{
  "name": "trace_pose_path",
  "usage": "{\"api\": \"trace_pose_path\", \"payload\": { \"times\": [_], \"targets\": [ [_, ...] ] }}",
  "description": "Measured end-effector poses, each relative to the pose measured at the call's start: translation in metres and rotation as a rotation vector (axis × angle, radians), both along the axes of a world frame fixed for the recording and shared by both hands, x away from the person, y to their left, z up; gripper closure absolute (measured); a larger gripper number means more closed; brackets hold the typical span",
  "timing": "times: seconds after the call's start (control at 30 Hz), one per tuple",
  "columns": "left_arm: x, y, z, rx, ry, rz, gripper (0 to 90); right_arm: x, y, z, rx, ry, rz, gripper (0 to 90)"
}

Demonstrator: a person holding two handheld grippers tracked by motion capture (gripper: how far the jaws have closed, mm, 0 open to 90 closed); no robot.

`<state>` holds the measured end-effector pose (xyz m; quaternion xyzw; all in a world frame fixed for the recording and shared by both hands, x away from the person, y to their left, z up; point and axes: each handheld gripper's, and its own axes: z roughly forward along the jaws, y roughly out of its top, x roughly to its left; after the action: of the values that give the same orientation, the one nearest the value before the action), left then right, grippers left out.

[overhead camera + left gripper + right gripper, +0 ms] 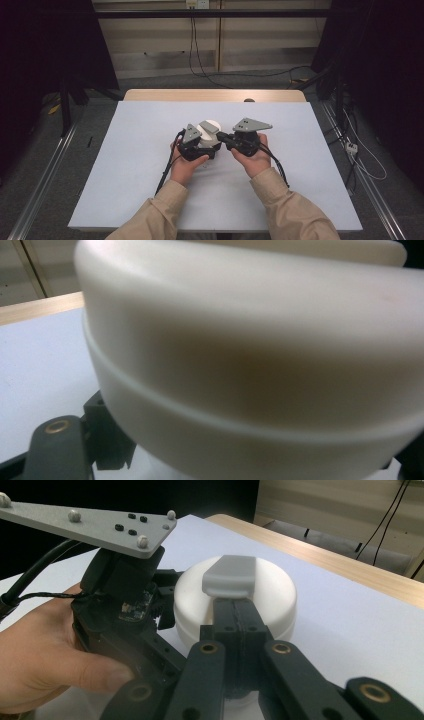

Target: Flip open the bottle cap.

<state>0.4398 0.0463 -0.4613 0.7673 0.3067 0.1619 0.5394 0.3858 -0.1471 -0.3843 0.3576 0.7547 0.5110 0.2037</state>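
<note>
The white round container (pixel 209 134) is sitting upright on the pale sheet, just at six o'clock of the table's middle, squat and smooth with a domed top, rounded shoulders and a thin raised seam running around its side (pixel 200 415). A grey rectangular tab (pixel 230 575) is lying flat across the top of its dome, running from the centre toward the six o'clock edge in the right gripper view. The body is showing matte and cream-white, unmarked, with its base resting on the sheet and no tilt that can be told.
</note>
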Motion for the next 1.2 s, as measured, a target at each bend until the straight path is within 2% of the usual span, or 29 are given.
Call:
{"api": "trace_pose_path", "payload": {
  "times": [1.2],
  "targets": [
    [0.0,0.0,0.0,-0.001,0.004,0.003,17.8,0.019,0.014,0.014,-0.017,-0.035,0.001,90.0]
  ]
}}
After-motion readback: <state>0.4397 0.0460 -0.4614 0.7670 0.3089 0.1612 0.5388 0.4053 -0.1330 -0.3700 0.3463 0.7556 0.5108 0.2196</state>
